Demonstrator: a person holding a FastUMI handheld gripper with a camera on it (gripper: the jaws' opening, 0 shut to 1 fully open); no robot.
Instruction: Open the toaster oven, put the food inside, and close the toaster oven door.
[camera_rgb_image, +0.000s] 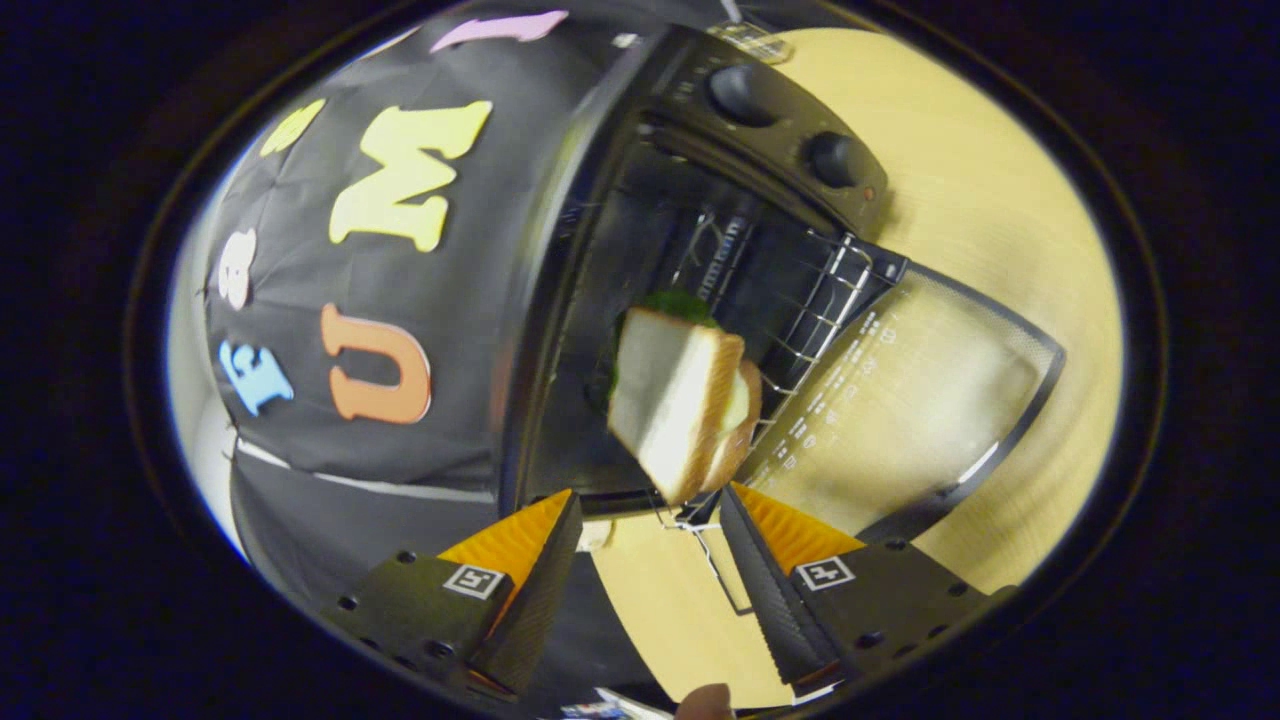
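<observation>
We are holding our gripper (650, 505) released, fingers apart, with the sandwich (680, 400) lying just ahead, inside the open toaster oven (700, 180).

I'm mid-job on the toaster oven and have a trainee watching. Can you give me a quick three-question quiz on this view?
1. True or false: the toaster oven door is shut.
2. Where is the sandwich?
A. Clamped between the tool's fingers
B. Just ahead of the open tool, at the oven's mouth
C. On the table beside the oven
3. Fill in: a wire ___ sticks out of the oven above the door.

Key: 1. False, the door is folded open. 2. B. 3. rack.
</observation>
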